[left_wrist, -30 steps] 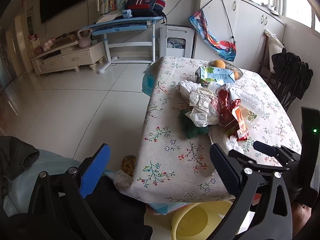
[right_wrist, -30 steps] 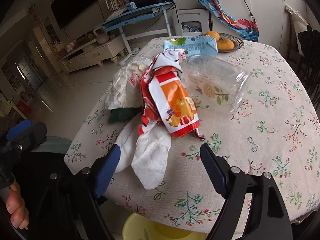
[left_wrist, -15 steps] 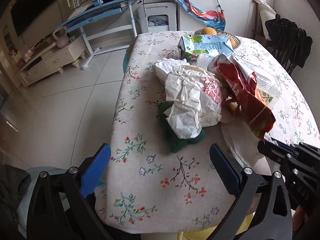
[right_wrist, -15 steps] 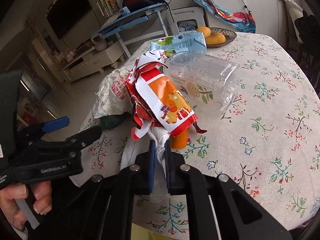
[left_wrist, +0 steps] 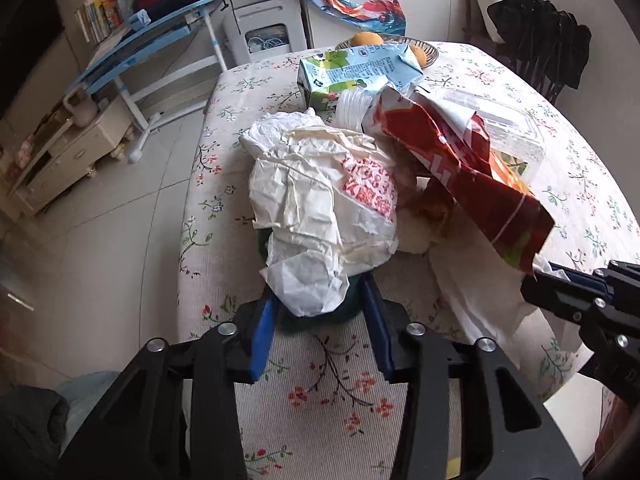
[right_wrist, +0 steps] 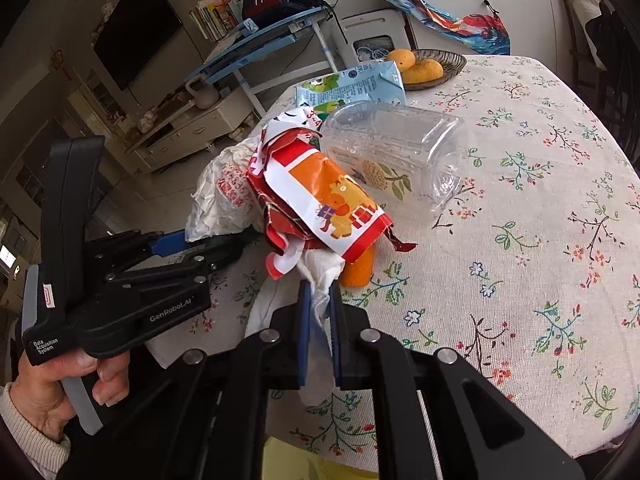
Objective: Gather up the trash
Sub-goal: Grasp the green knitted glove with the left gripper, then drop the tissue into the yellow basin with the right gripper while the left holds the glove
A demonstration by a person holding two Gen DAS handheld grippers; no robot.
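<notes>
A trash heap lies on the floral table. My left gripper has its fingers narrowed around the near end of a crumpled white paper bag and a dark green item under it. My right gripper is shut on a white tissue that runs under a red and orange snack wrapper. The wrapper also shows in the left wrist view. A clear plastic container and a blue-green carton lie behind. An orange piece sits under the wrapper.
A basket of oranges stands at the table's far edge. A yellow bin shows below the near table edge. A blue desk and a TV cabinet stand across the tiled floor. A dark chair is at the far right.
My left gripper moved in over the table and narrowed around the white paper bag. My right gripper closed on the white tissue half a second ago and still holds it.
</notes>
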